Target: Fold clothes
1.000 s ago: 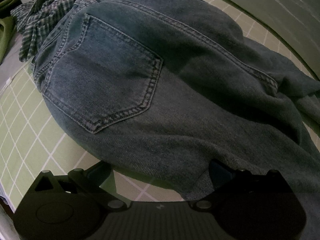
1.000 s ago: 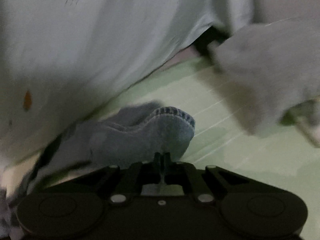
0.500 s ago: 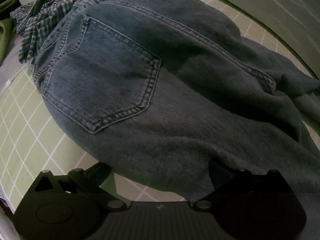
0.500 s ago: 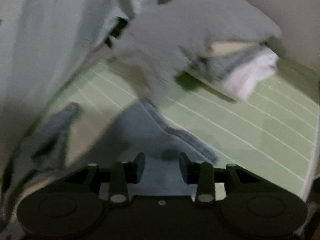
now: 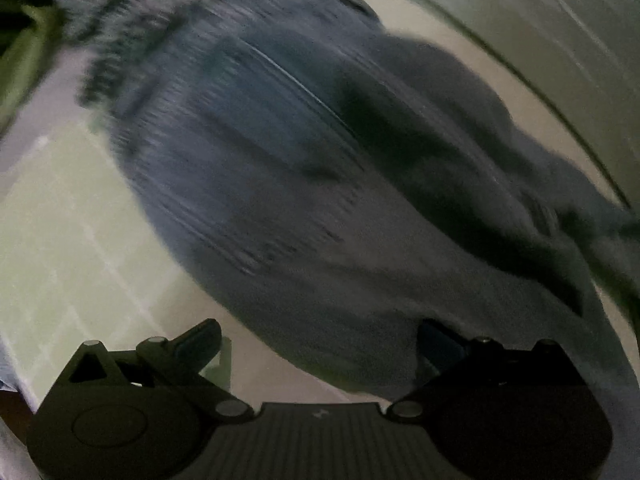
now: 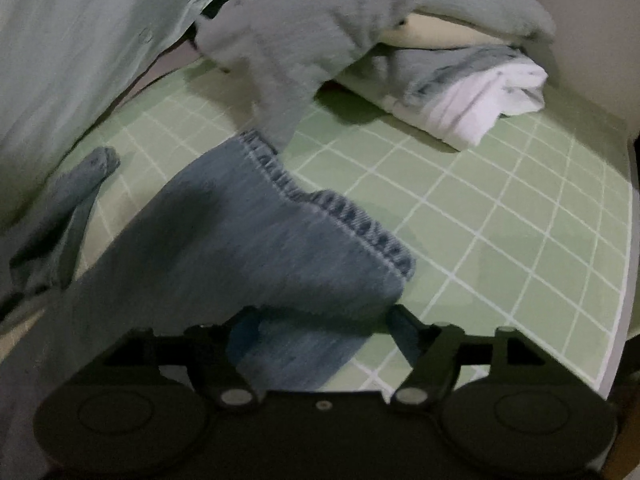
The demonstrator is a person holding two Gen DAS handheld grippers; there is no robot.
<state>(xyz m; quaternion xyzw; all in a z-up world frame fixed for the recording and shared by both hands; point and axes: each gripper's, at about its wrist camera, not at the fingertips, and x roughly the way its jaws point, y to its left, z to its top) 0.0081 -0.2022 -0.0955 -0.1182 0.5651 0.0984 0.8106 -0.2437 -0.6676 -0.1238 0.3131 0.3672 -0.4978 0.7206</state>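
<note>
Blue jeans (image 5: 304, 184) lie heaped on the green checked mat (image 5: 60, 240) in the left wrist view, which is motion-blurred. My left gripper (image 5: 318, 338) is open, its fingers wide apart at the jeans' near edge. In the right wrist view a jeans leg with a stitched hem (image 6: 256, 248) lies flat on the mat (image 6: 500, 216). My right gripper (image 6: 320, 320) is open, its fingers on either side of the leg's near end. A second bunched leg (image 6: 76, 184) lies to the left.
A pale green shirt (image 6: 72, 40) hangs at the left. A stack of folded clothes (image 6: 452, 80) under a grey-green garment sits at the back of the mat. A plaid shirt (image 5: 116, 36) lies behind the jeans. The mat's edge runs along the right.
My right gripper has opened fully and let go of the jeans hem, which now lies flat. The left view has gone blurred as the left gripper moves; it stays open.
</note>
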